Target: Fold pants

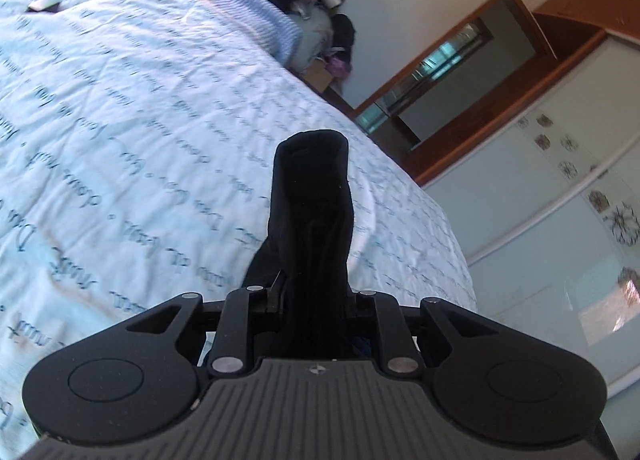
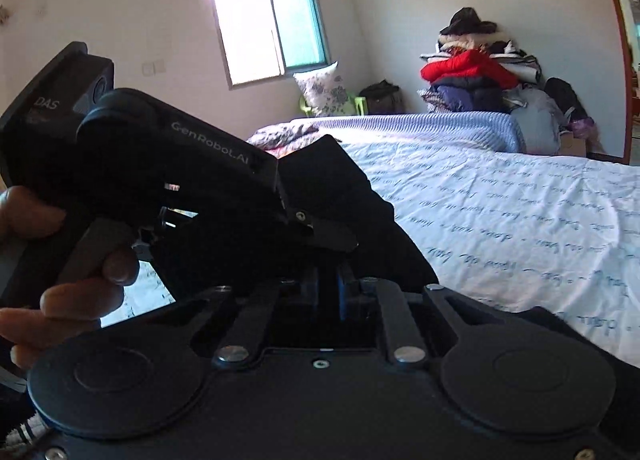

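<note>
The black pants (image 1: 312, 188) rise as a bunched fold from my left gripper (image 1: 314, 256), which is shut on them; the cloth hides its fingertips. They hang above the pale blue bed sheet with script print (image 1: 140, 120). In the right wrist view a hand (image 2: 60, 292) holds the left gripper (image 2: 340, 240) close in front at the left, with the pants (image 2: 360, 196) draped from it. My right gripper (image 2: 330, 284) sits just below, its jaws narrow and buried in the same dark cloth, so it reads as shut on the pants.
The bed sheet (image 2: 500, 220) spreads to the right, and a blue ribbed blanket (image 2: 420, 128) lies across the far end. A clothes pile (image 2: 472, 72) stands against the wall beside a window (image 2: 268, 28). A white sliding wardrobe (image 1: 560, 200) lines the bed's side.
</note>
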Demonstrator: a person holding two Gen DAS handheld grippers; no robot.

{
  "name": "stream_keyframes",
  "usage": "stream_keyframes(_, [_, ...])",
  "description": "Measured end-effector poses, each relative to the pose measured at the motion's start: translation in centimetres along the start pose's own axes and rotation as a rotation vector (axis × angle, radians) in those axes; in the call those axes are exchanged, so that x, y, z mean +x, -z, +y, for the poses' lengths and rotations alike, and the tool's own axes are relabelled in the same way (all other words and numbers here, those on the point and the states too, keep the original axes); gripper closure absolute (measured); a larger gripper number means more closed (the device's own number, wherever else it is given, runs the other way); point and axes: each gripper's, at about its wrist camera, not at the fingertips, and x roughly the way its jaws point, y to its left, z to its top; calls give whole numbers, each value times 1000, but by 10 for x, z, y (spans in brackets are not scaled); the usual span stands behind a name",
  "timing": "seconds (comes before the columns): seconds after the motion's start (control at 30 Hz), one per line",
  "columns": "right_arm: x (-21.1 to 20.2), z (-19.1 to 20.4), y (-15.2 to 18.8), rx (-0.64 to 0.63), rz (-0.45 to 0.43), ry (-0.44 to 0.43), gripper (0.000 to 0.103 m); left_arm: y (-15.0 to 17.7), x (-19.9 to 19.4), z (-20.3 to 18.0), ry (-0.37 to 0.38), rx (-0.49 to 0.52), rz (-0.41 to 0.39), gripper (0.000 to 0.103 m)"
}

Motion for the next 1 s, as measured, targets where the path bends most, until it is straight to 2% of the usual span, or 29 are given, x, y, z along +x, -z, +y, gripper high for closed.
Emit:
stream_keyframes(0.3, [-64, -52, 17, 128, -74, 44, 92, 51, 36, -90, -17, 125, 31, 75])
stream_keyframes(0.6, [-127, -116, 57, 302, -116, 117, 92, 120, 94, -167, -29, 270, 105, 73])
stream_keyframes(0.8, [-157, -147, 80, 379, -120, 190, 92, 154, 132, -198, -25, 333, 167, 73])
stream_keyframes(1.0, [-173, -170, 101, 449, -103, 225, 92, 180, 164, -210, -53, 359, 222, 69])
